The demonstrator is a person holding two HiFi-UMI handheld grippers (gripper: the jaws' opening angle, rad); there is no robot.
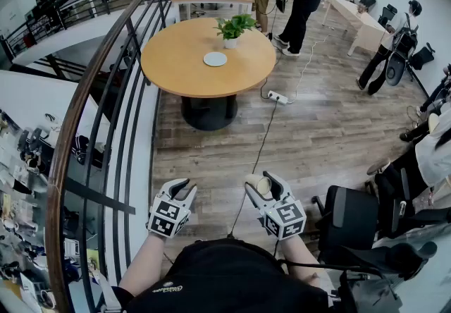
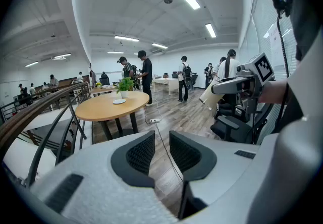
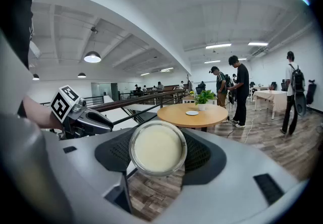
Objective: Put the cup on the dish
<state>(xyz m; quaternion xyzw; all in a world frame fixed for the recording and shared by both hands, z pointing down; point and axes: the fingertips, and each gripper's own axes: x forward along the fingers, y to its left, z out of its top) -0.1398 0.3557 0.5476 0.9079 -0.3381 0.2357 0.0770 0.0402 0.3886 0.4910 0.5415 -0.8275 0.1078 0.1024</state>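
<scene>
Cup (image 3: pixel 158 148) sits pinched sideways in the right hand-held gripper (image 1: pixel 263 182), base toward its camera. Dish (image 1: pixel 215 59) lies well ahead, slightly left, on the round counter (image 1: pixel 176 68). Left hand-held gripper (image 1: pixel 183 189) is empty, jaws narrowly apart.

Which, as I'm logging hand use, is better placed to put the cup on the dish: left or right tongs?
Right. The right tongs grip the cup; the left tongs hold nothing. The dish lies on the round table ahead.
</scene>
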